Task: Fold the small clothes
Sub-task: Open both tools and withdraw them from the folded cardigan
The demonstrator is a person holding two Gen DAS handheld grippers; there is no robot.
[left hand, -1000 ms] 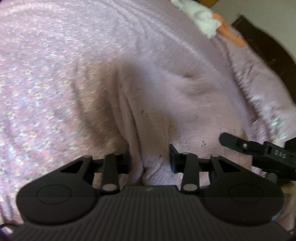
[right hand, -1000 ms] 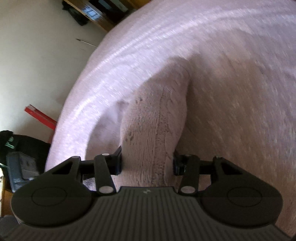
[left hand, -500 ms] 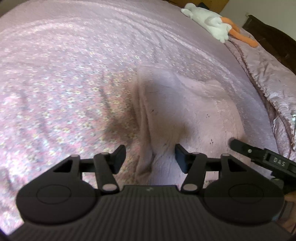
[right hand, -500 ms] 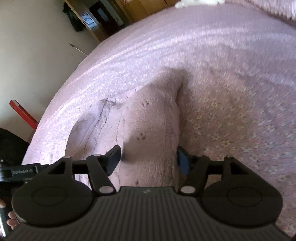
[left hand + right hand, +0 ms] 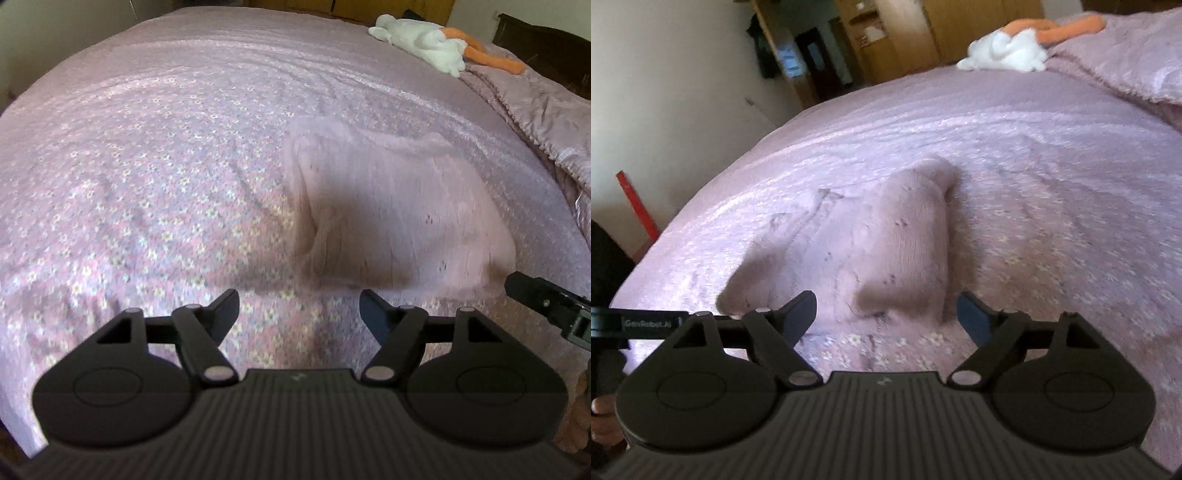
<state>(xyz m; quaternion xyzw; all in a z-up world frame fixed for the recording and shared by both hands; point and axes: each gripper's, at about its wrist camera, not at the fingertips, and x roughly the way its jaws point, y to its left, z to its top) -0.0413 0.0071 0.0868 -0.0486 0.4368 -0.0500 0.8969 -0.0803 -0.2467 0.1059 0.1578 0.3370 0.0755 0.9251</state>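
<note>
A small pale pink knitted garment (image 5: 399, 214) lies folded on the flowered pink bedspread (image 5: 147, 177). In the right wrist view the same garment (image 5: 886, 254) sits just beyond the fingers. My left gripper (image 5: 299, 308) hovers open above the bedspread, short of the garment's near edge, holding nothing. My right gripper (image 5: 886, 312) is also open and empty, its fingertips close to the garment's near edge. The other gripper's black tip (image 5: 543, 299) shows at the right edge of the left wrist view.
A white and orange plush toy (image 5: 436, 48) lies at the far side of the bed, seen again as the toy (image 5: 1015, 48) near a crumpled pink blanket (image 5: 535, 107). Wooden furniture (image 5: 905, 40) and a pale wall stand beyond the bed. A red bar (image 5: 637, 206) leans at the left.
Both grippers let go of the garment, opened wide and drew back and up. The garment now lies flat on the bedspread.
</note>
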